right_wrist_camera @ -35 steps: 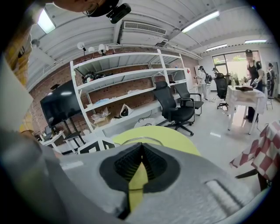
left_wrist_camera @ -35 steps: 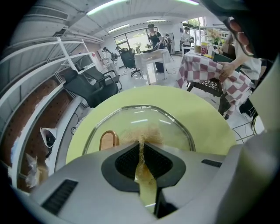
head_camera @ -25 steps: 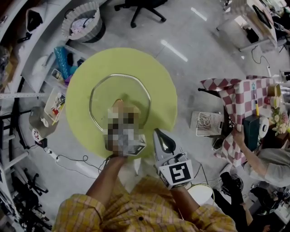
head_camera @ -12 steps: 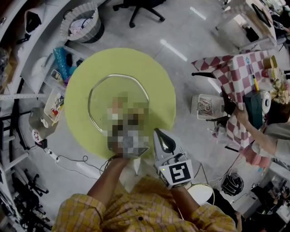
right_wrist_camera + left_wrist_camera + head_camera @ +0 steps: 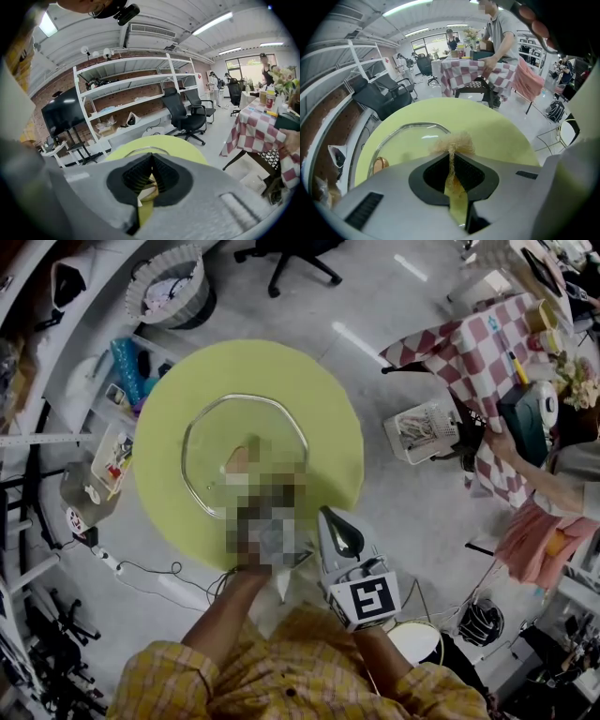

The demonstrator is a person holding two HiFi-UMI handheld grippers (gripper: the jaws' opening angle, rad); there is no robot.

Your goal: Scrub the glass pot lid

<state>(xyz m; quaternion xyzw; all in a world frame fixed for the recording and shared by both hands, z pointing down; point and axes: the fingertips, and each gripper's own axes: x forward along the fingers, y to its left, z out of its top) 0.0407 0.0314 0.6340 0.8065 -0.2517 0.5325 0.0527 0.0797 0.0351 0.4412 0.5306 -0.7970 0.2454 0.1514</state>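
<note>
A glass pot lid (image 5: 246,426) with a metal rim lies flat in the middle of the round yellow-green table (image 5: 323,399). In the left gripper view the lid (image 5: 405,140) shows ahead, with a copper-coloured knob (image 5: 380,164) at its left. My left gripper (image 5: 452,151) is shut on a tan fibrous scrubber (image 5: 453,142), held over the lid's near edge. In the head view a mosaic patch covers that gripper. My right gripper (image 5: 328,515) hangs at the table's near rim, to the right of the lid. Its jaws (image 5: 151,161) are shut with nothing between them.
A checkered table (image 5: 473,343) and a white basket (image 5: 422,432) stand to the right, with a person (image 5: 553,493) beside them. White shelving (image 5: 126,93) and office chairs (image 5: 187,117) stand beyond the table. A laundry basket (image 5: 169,282) sits far left.
The left gripper has drawn slightly back toward the lid's near edge. At the right, the checkered table and white basket have shifted away. My right gripper has stayed put.
</note>
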